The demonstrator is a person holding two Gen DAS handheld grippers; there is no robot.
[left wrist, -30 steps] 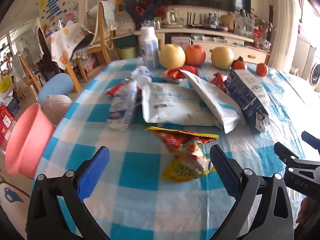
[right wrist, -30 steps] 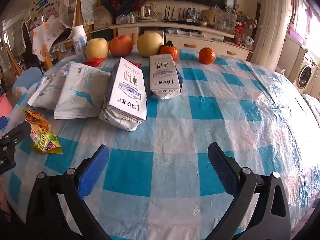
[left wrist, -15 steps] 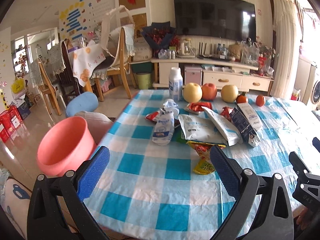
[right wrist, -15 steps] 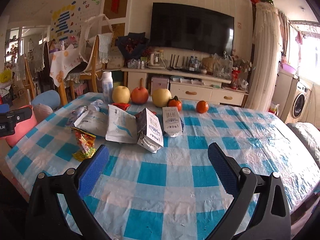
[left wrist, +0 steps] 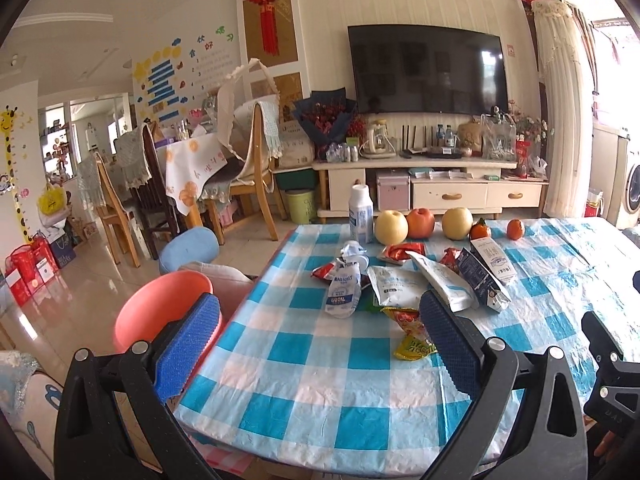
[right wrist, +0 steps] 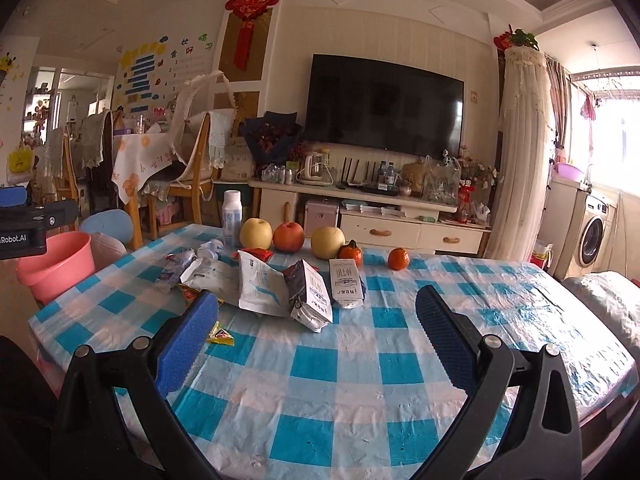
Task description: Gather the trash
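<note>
Both grippers hover above the near edge of the tabletop (left wrist: 320, 396), and both are empty with the fingers spread wide. The trash lies in a loose heap toward the far left part of the tabletop, in front of the fruit.

The nearest piece is the yellow and red snack wrapper (left wrist: 412, 332), which lies ahead of the left gripper (left wrist: 320, 344), a little to its right, close beside the right finger pad in that view. Its long axis runs away from the fingers, toward the far edge. From the right gripper (right wrist: 316, 344) the same wrapper (right wrist: 218, 334) lies off to the left, so the left hand is, I judge, the better one for it.

The pink bucket (left wrist: 160, 304) stands off the left edge of the tabletop (probably the place for the trash).

Counted: two white pouches (left wrist: 394, 290), two cartons (right wrist: 346, 282), one squashed bottle (left wrist: 342, 290), one upright white bottle (left wrist: 361, 212). Some red wrappers (left wrist: 400, 250) lie partly hidden, so their number I cannot tell. Behind them along the far edge are three large round fruits (right wrist: 288, 236) and two small oranges (right wrist: 399, 259).
</note>
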